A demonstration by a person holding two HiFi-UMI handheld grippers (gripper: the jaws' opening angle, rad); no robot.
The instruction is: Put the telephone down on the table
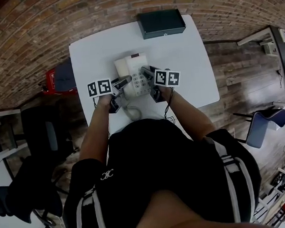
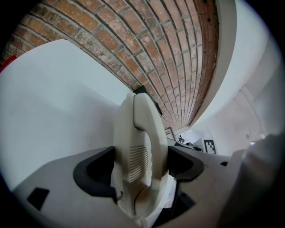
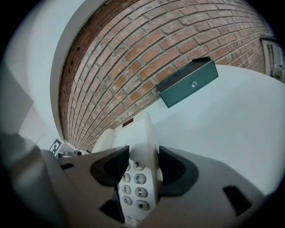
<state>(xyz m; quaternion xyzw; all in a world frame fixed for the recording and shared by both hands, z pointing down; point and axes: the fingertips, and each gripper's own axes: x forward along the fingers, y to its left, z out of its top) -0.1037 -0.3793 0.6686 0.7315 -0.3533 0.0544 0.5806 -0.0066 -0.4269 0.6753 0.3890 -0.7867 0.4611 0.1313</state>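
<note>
A white telephone (image 1: 134,75) sits between my two grippers over the middle of the white table (image 1: 188,66). My left gripper (image 1: 123,81) is shut on the phone's left side, where the handset (image 2: 140,147) stands between the dark pads (image 2: 95,171). My right gripper (image 1: 147,74) is shut on the phone's right edge, beside the keypad (image 3: 133,182). A coiled cord (image 1: 131,112) trails toward the table's near edge. Whether the phone's underside touches the table I cannot tell.
A dark green metal box (image 1: 161,23) lies at the table's far edge against the brick wall, also visible as the green box (image 3: 189,82). A red object (image 1: 53,79) stands by the table's left side. A blue chair (image 1: 266,121) is to the right.
</note>
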